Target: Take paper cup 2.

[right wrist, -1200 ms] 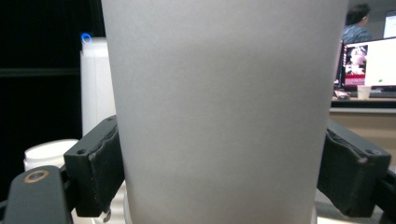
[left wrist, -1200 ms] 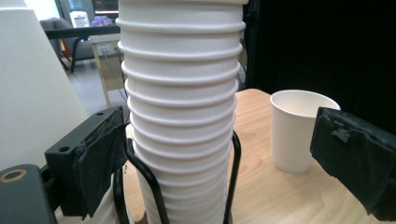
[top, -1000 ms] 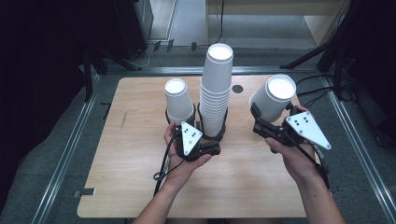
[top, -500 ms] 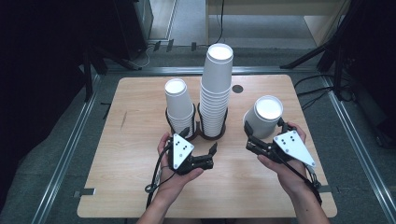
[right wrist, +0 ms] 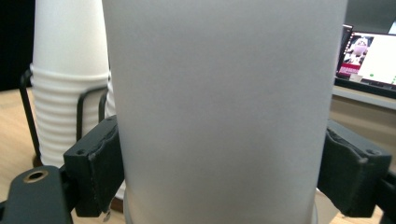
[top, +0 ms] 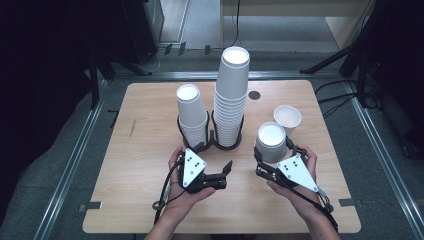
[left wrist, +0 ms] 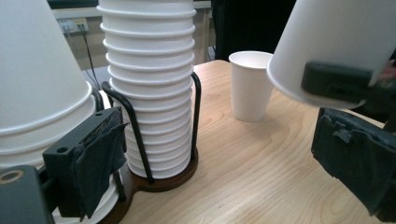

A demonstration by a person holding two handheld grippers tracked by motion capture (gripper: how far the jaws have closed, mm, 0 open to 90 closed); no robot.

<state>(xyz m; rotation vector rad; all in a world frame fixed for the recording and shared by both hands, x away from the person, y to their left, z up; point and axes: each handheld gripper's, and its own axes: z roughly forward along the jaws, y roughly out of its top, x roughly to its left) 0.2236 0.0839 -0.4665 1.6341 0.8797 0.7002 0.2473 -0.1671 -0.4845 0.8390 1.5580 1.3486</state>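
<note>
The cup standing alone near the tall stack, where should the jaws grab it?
Hold the lone cup across its side wall, about halfway up, coming in level from the person's side. It stands upright, mouth up, with bare table around it. Its round, tapered wall probably suits jaws on opposite sides.

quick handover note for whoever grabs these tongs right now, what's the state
Right tongs: shut on an upside-down paper cup, held just off the table.
Left tongs: open, holding nothing, in front of the short stack.
Tall stack sits in the holder beside it.
Done: one cup stands upright at the right.
Left: probably turn the held cup upright and set it next to that one, then pull more from the stacks.
</note>
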